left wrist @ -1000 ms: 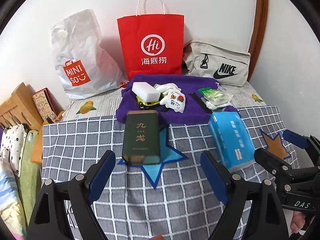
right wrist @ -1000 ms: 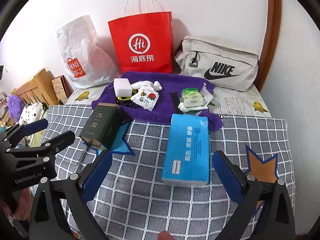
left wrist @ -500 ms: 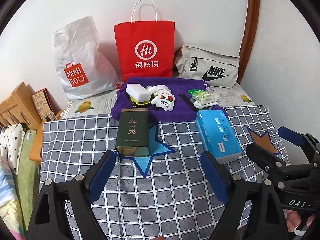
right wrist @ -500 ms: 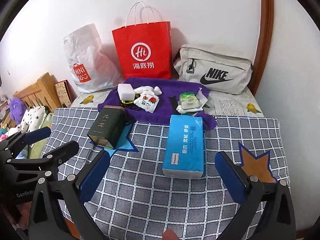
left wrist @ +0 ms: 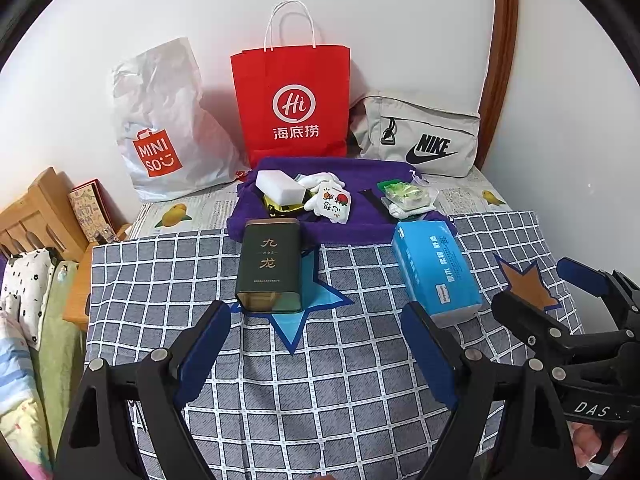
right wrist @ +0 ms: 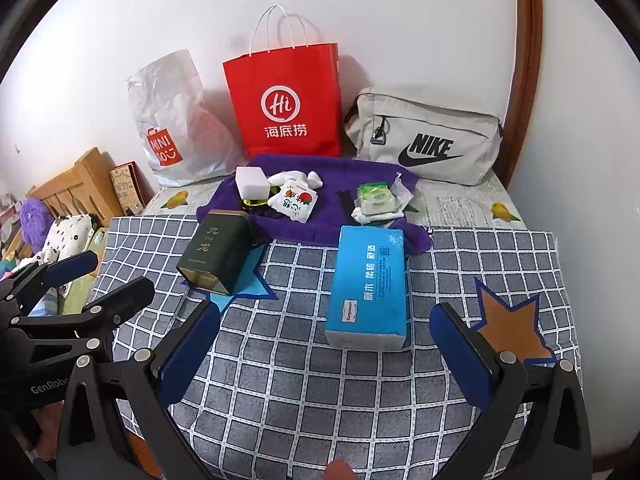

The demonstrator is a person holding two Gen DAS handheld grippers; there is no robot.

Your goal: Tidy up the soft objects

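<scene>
A blue tissue pack [right wrist: 370,288] lies on the checked cloth [right wrist: 320,384], ahead of my right gripper [right wrist: 324,344], which stands open and empty. A dark green tin [left wrist: 272,266] rests on a blue star patch, just beyond my left gripper [left wrist: 316,344], also open and empty. Behind both, a purple towel [left wrist: 360,172] carries a white sponge [left wrist: 280,186], a white printed packet [left wrist: 334,204], white socks [left wrist: 320,179] and a green wrapped item [left wrist: 404,196]. Each gripper shows at the edge of the other's view.
A red paper bag [left wrist: 292,104], a white Miniso bag [left wrist: 164,128] and a grey Nike bag [left wrist: 420,136] stand against the far wall. An orange star patch [right wrist: 512,324] lies at the right. Wooden furniture [left wrist: 36,216] and bedding [left wrist: 24,320] sit to the left.
Both grippers have drawn back and risen slightly, so the tin, tissue pack and bags look smaller and farther. Nothing on the cloth has moved; both stay open.
</scene>
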